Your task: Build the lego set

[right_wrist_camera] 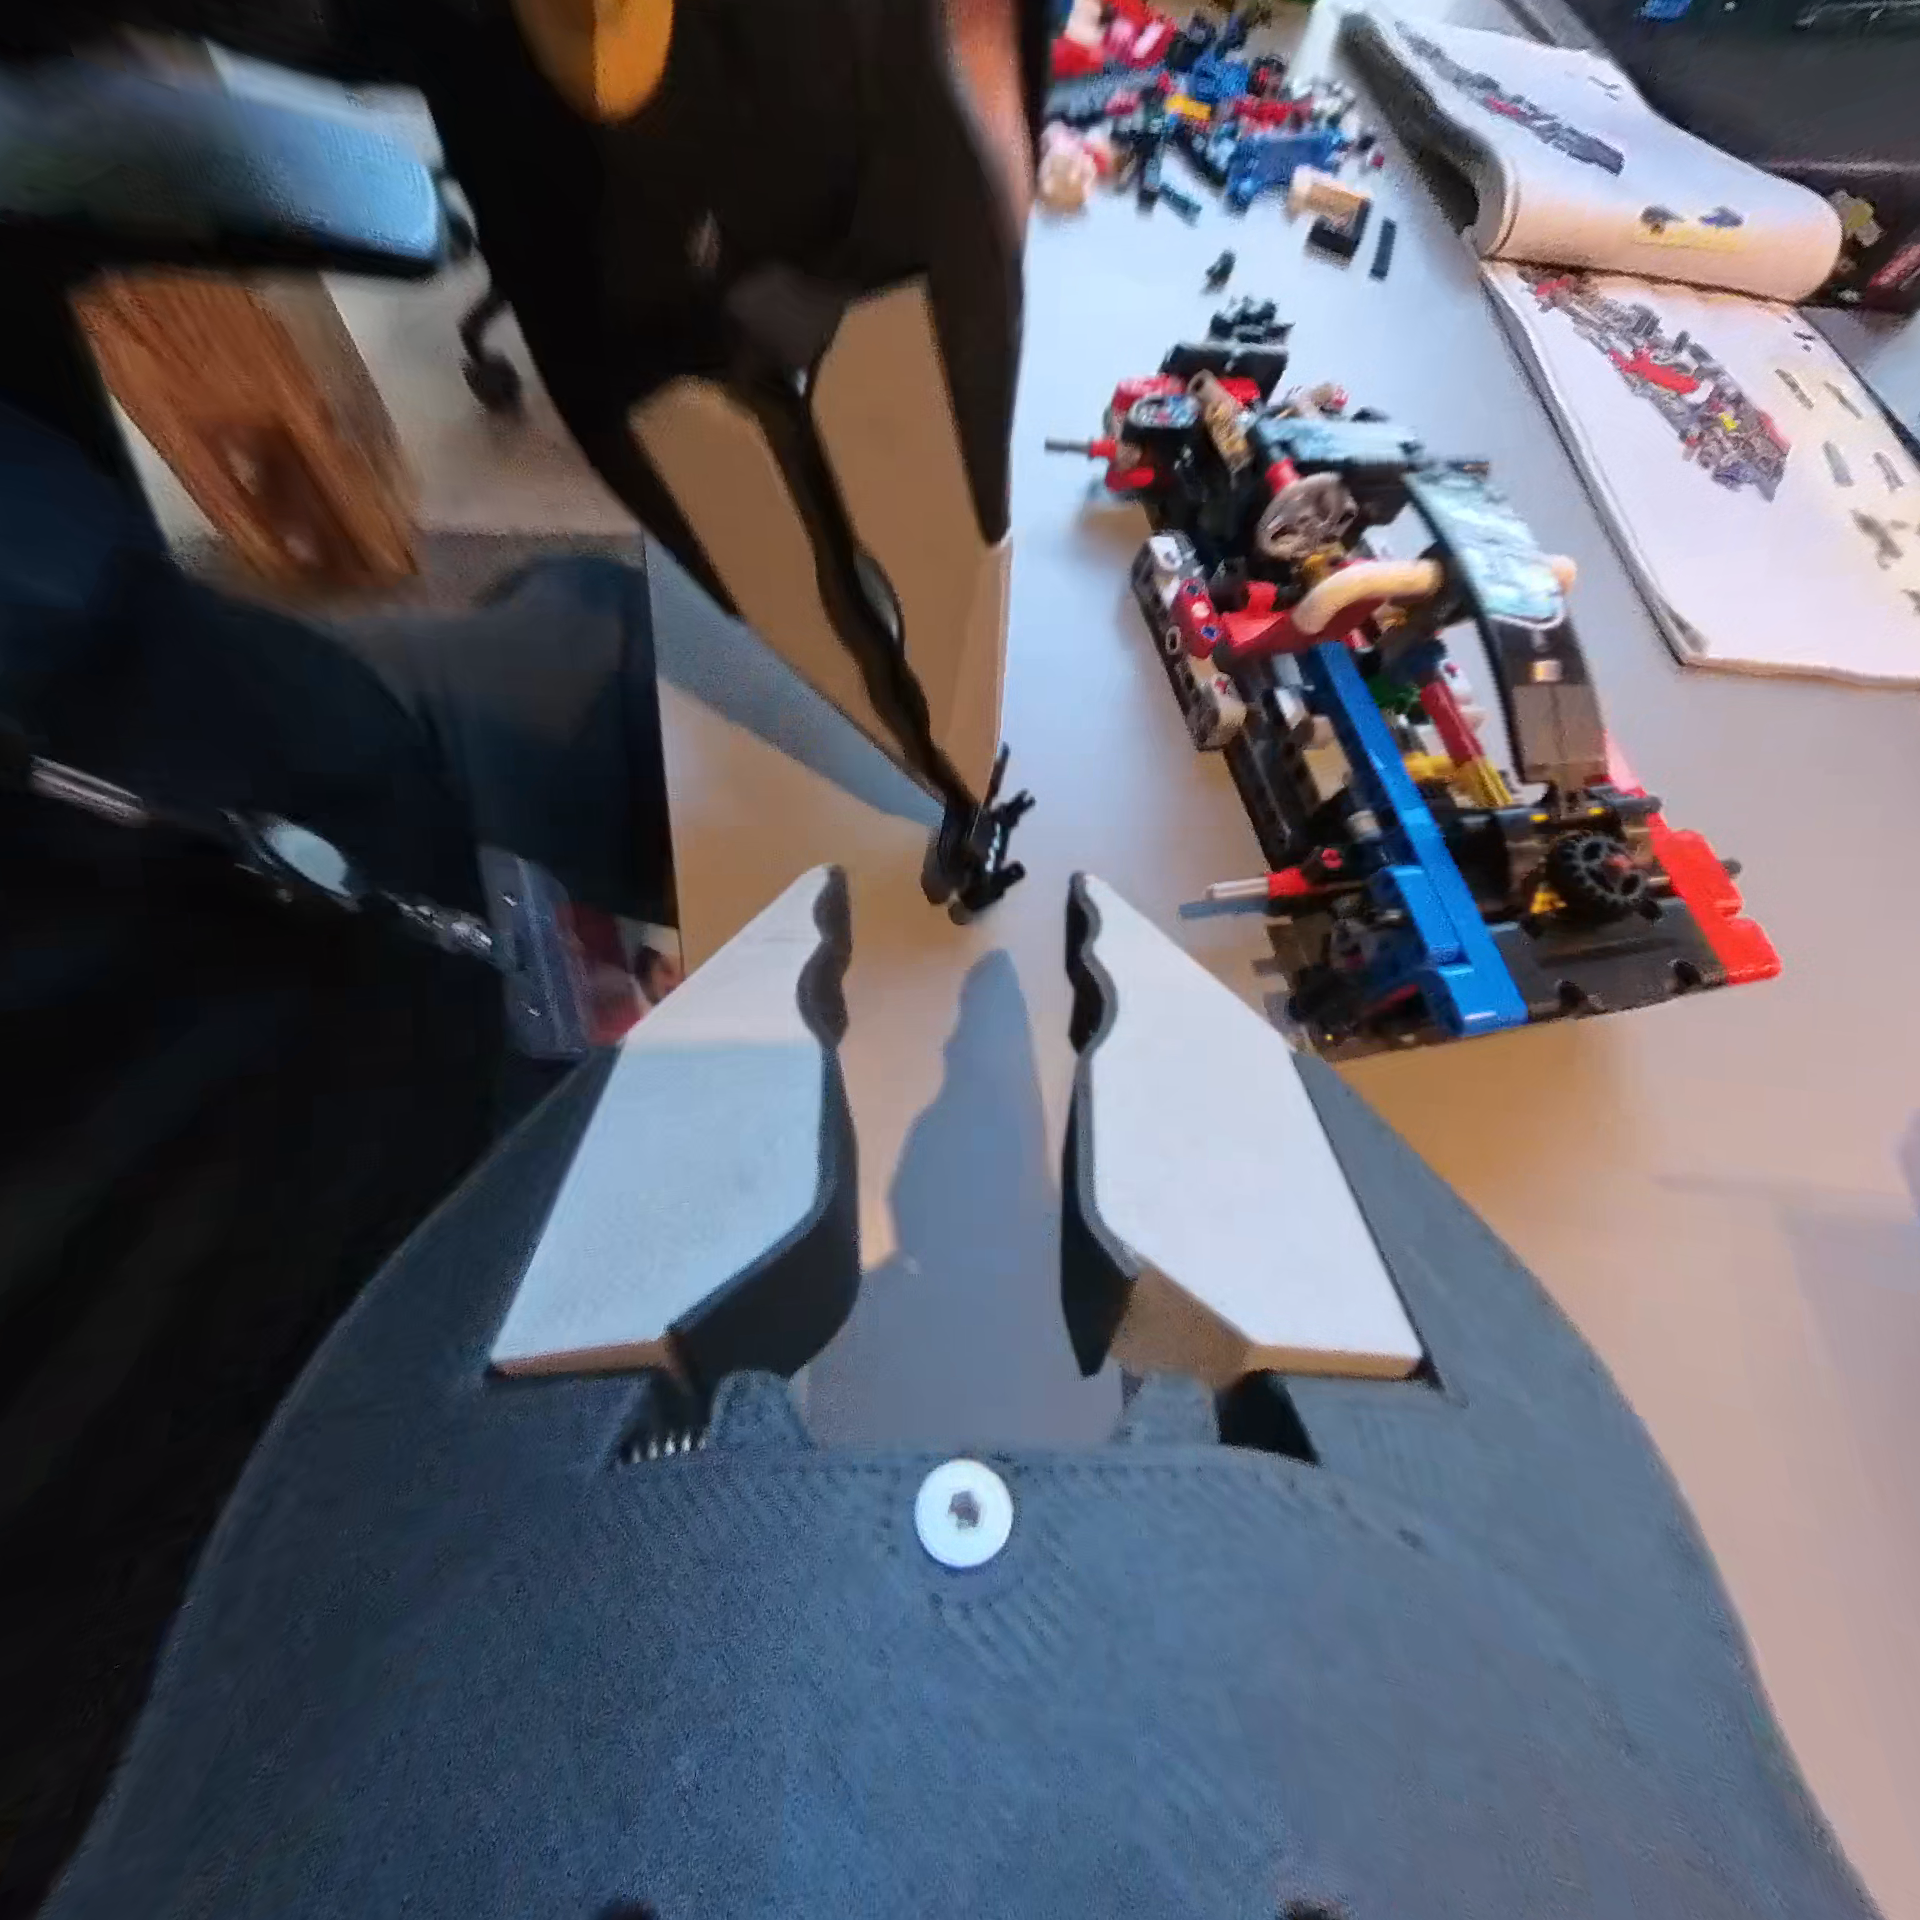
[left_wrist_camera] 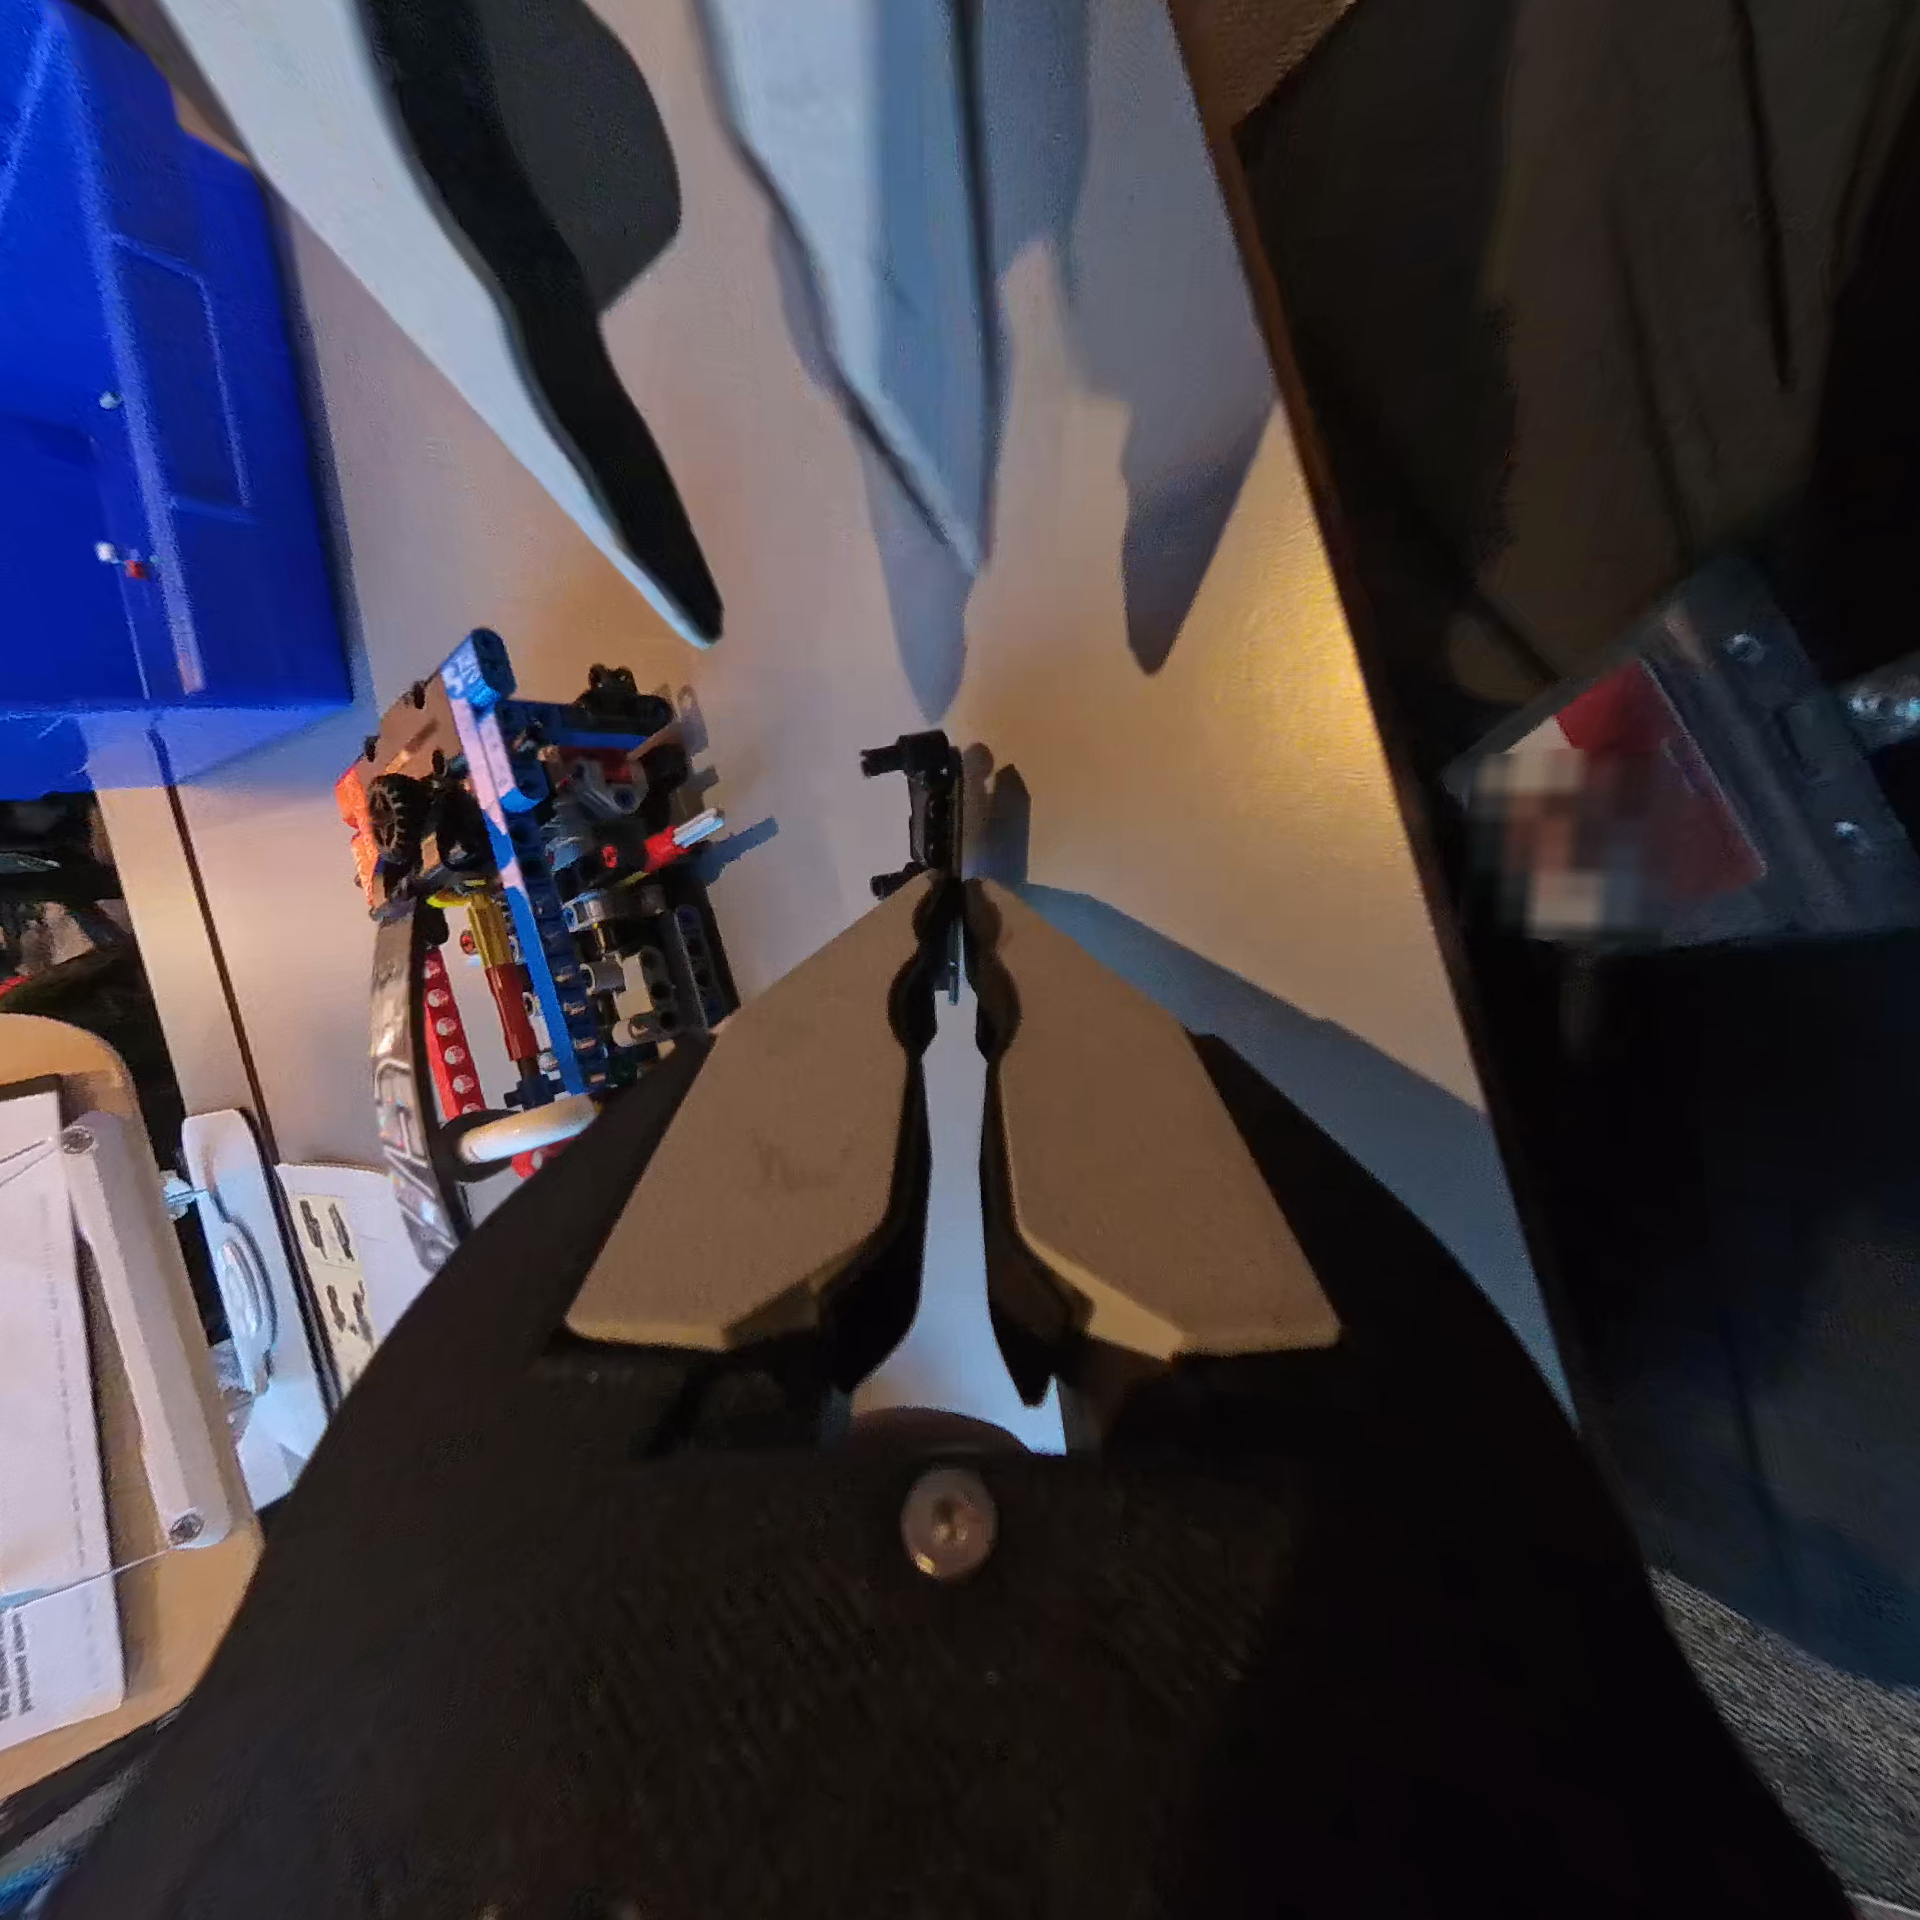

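- Currently, the left tongs [left_wrist_camera: 948,904] are closed on a small black lego piece [left_wrist_camera: 928,810], held just above the tabletop [left_wrist_camera: 1195,727].
- Right tongs [right_wrist_camera: 961,914] stand open and empty, tips near that piece.
- Partly built lego car [right_wrist_camera: 1434,727] lies on the tabletop, right of the piece.
- Loose bricks [right_wrist_camera: 1205,114] and an instruction booklet [right_wrist_camera: 1704,447] lie farther off.

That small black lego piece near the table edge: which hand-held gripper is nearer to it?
Left. The left hand-held gripper is shut on the small black piece, pinching it at its fingertips. The right hand-held gripper is open, just short of the piece, not touching.
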Demonstrator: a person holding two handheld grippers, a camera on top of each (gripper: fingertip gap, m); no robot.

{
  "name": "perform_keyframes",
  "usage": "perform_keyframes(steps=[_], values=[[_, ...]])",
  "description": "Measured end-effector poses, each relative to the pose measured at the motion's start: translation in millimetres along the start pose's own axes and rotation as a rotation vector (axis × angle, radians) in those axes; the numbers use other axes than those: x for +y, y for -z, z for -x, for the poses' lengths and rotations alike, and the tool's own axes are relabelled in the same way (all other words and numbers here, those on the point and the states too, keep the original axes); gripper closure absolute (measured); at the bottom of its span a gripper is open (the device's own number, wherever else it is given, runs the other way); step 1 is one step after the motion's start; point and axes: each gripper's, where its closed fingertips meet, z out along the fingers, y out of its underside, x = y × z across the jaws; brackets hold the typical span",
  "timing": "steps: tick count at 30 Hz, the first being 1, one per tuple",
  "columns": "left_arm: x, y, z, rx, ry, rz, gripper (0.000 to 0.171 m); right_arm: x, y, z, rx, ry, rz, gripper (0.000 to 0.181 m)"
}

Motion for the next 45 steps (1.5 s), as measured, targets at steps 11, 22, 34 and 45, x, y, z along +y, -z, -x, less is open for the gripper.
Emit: perform_keyframes(steps=[11, 22, 34, 45], values=[[-25.2, 24.3, -18.2, 0.179, 0.180, -0.162, 0.171, 7.5, -17.8, 16.7, 0.115, 0.470, 0.050, 0.156], [-17.6, 24.3, -0.3, 0.035, 0.179, -0.092, 0.171, 6.8, -24.9, -0.5, 0.088, 0.116, 0.014, 0.168], [-28.3, 44.5, -8.3, 0.161, 0.187, -0.219, 0.171, -10.7, -42.7, 9.9, 0.138, 0.507, 0.035, 0.157], [-20.9, 52.3, -7.2, 0.112, 0.195, -0.211, 0.171, -21.5, -51.6, 15.5, 0.016, 0.184, -0.053, 0.167]])
